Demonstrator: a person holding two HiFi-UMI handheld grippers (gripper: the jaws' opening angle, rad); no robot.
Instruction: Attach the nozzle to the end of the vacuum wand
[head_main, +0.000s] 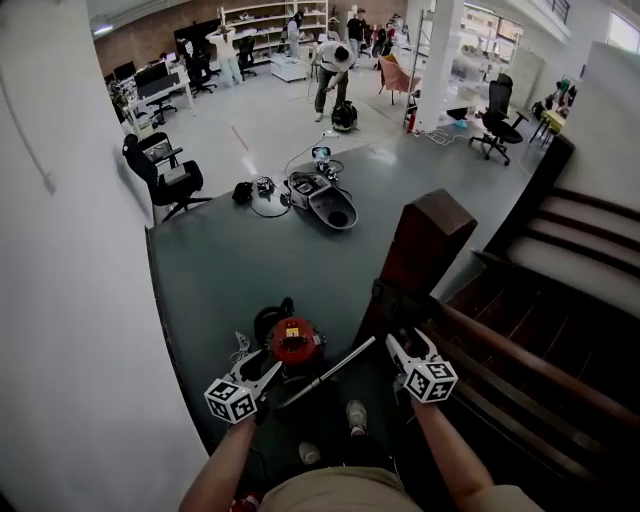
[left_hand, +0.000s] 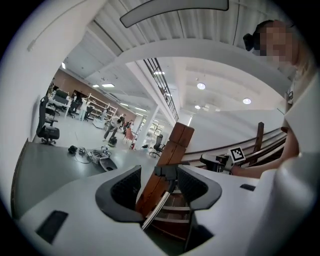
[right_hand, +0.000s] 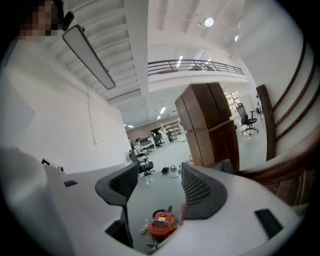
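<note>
My left gripper (head_main: 262, 368) is low and left in the head view, shut on the silver vacuum wand (head_main: 335, 370). The wand slants up and right toward the stair post. In the left gripper view the wand (left_hand: 157, 207) runs between the jaws of the left gripper (left_hand: 159, 172) and carries a black fitting (left_hand: 167, 174) at its far end. My right gripper (head_main: 412, 345) hovers just right of the wand's far end. In the right gripper view the right gripper (right_hand: 160, 172) is open with nothing between its pads. The red canister vacuum (head_main: 295, 342) sits on the floor below, and the right gripper view shows the vacuum (right_hand: 161, 225) too.
A dark wooden newel post (head_main: 425, 240) and a staircase (head_main: 560, 330) rise at the right. A white wall (head_main: 70, 300) runs along the left. Farther off on the grey floor lie another vacuum with cables (head_main: 325, 195) and an office chair (head_main: 165, 180). A person (head_main: 333, 70) bends over in the distance.
</note>
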